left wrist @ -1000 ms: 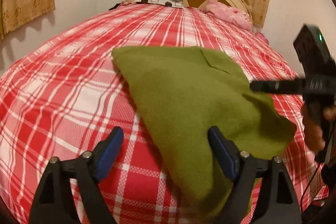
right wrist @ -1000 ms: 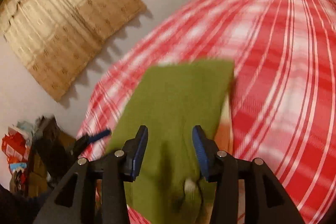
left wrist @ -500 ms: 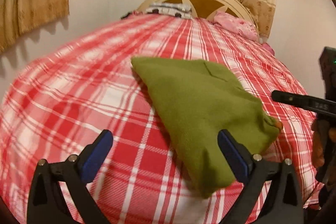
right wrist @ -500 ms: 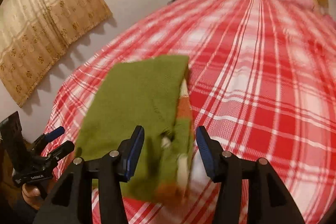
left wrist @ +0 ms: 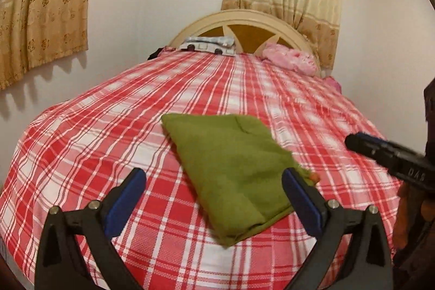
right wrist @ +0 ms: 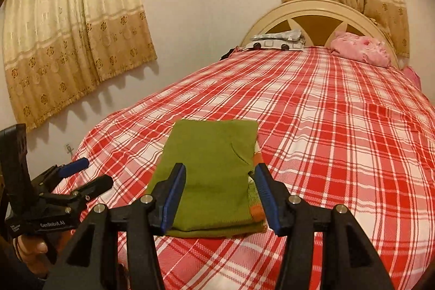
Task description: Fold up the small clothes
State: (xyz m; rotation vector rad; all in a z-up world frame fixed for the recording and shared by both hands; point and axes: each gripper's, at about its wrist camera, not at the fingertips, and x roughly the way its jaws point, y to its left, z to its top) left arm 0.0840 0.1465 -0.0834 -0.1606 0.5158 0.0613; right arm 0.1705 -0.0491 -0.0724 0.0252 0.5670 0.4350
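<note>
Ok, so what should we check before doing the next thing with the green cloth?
1. Green cloth folded into a neat rectangle on the bed: ok.
2. Left gripper jaws open, holding nothing: ok.
3. Right gripper jaws open, holding nothing: ok.
4. Edges lined up: not ok, an orange and white layer peeks out on the right side.
5. Cloth safely away from the bed's edge: ok.
6. More small clothes waiting to be folded: cannot tell.
</note>
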